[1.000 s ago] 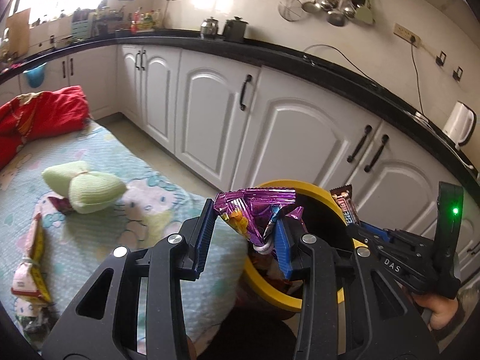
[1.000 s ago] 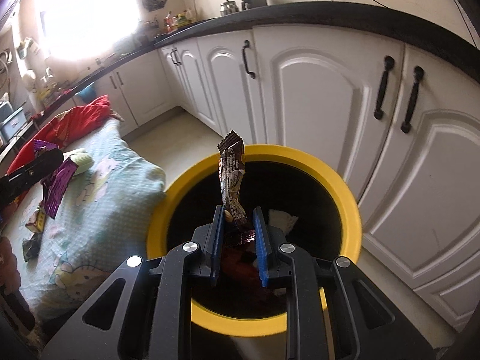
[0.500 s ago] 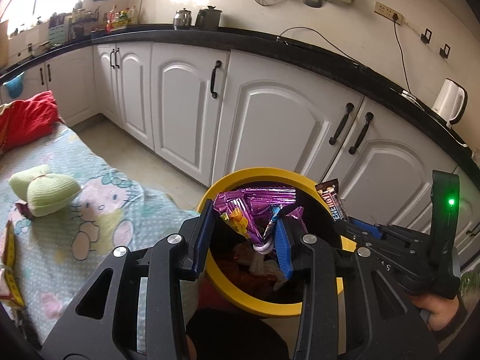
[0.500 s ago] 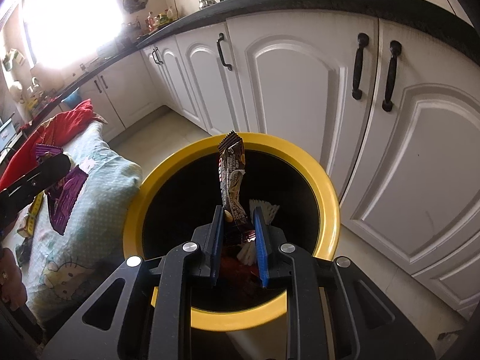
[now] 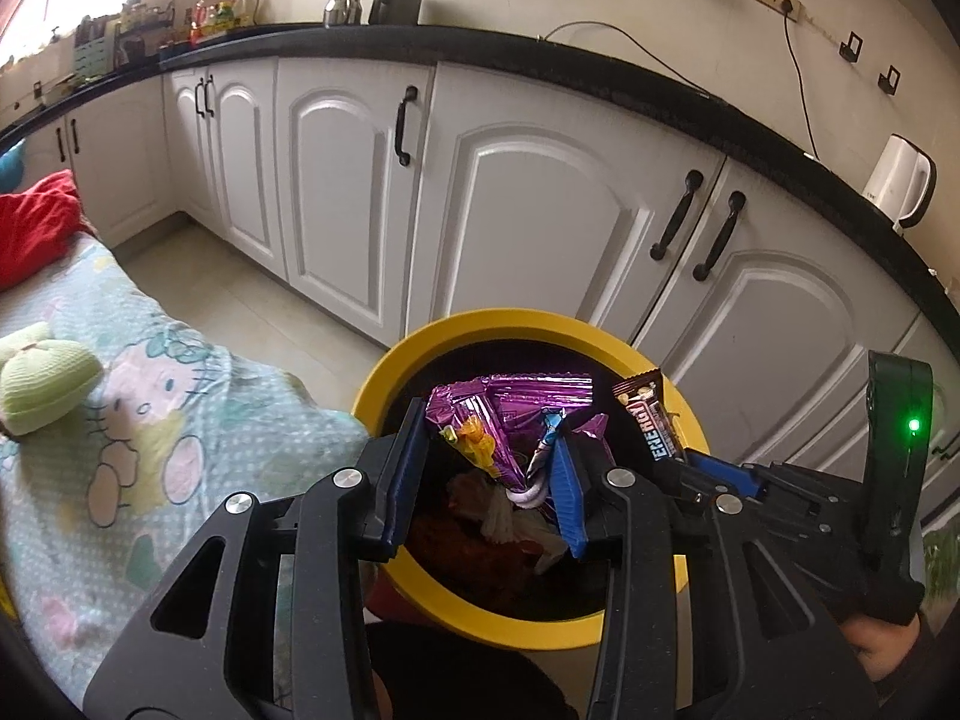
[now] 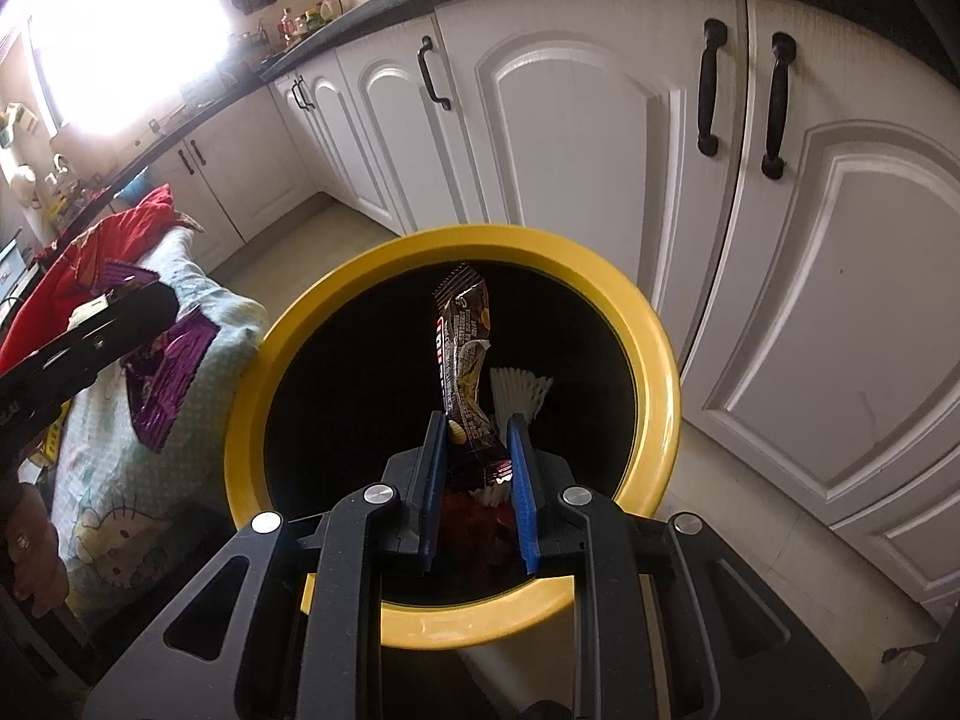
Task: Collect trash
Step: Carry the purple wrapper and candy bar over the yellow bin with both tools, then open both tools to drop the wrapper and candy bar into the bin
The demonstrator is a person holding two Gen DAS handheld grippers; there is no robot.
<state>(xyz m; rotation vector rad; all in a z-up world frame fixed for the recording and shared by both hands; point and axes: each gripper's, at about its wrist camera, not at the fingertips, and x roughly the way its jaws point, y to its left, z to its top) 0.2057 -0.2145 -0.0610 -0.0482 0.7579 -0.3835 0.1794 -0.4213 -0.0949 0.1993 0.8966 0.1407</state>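
Your right hand-held gripper (image 6: pixel 477 450) is clamped on the lower end of a brown snack-bar wrapper (image 6: pixel 462 354), which stands up toward 12 o'clock, directly over the dark mouth of the yellow-rimmed bin (image 6: pixel 654 360). Your left hand-held gripper (image 5: pixel 489 462) is closed on a crumpled purple foil wrapper (image 5: pixel 510 405), bunched with smaller bright scraps, and also over the bin opening; in the right wrist view it sits out at 9 o'clock, at the bin's left rim. Handling, as a judgement: both wrappers look near weightless, thin and crinkly, likely slick on the foil face, so they may cling to the pads or flutter sideways on release. The present holds near the wrapper ends look sound; a hold on a bunched fold should be surer than on a flat edge. Pose: both hand-held grippers tilt down toward the bin, side by side, the right one's body showing at 3 o'clock in the left wrist view with its green light (image 5: pixel 914 424) lit. Inside the bin lies white paper (image 6: pixel 519 387) and reddish rubbish. Outward at 9 o'clock, a patterned bed cover (image 5: pixel 120 450) carries a pale green knitted hat (image 5: pixel 45 381); white cabinets (image 5: pixel 528 210) run behind.
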